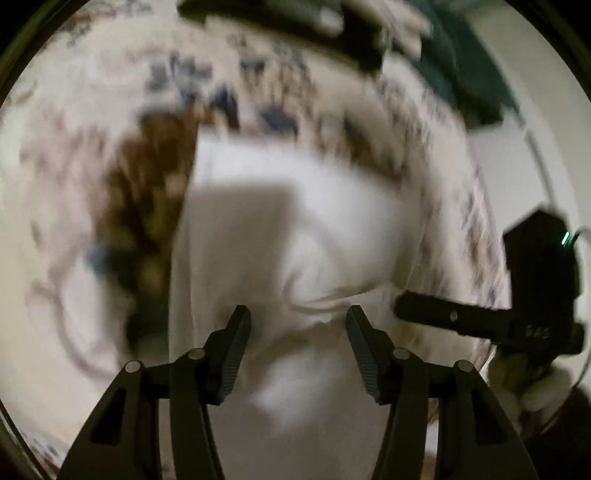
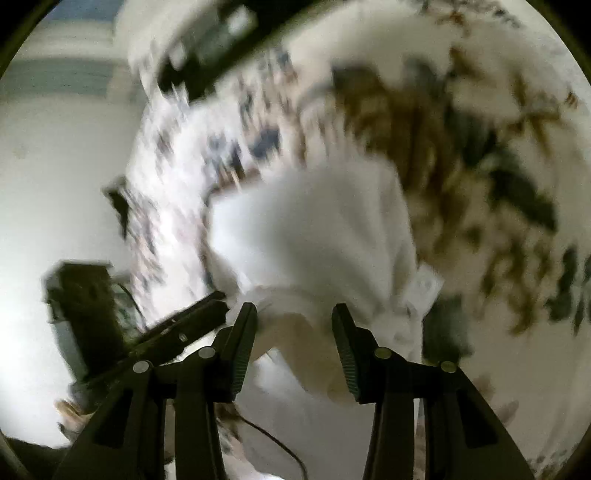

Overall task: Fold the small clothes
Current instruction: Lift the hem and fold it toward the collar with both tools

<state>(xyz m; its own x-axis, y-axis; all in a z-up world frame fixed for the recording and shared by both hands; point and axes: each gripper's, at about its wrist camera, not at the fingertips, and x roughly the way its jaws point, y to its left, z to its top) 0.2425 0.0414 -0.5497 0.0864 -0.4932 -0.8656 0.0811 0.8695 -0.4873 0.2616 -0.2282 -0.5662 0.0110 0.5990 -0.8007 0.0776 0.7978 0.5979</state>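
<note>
A white garment [image 1: 295,229] lies partly folded on a floral patterned bedspread [image 1: 74,166]; both views are motion-blurred. My left gripper [image 1: 297,317] is open, its fingers spread just over the garment's near, bunched edge. My right gripper [image 2: 293,314] is open over the same garment [image 2: 306,229], near its crumpled hem and a white label [image 2: 424,286]. The right gripper shows in the left wrist view [image 1: 454,319] at the garment's right side. The left gripper shows in the right wrist view [image 2: 184,332] at the left.
Dark objects [image 1: 295,26] lie along the far edge of the bed. A pale wall or floor [image 2: 55,184] lies beyond the bed's side. A thin dark cable [image 2: 273,439] runs under the right gripper.
</note>
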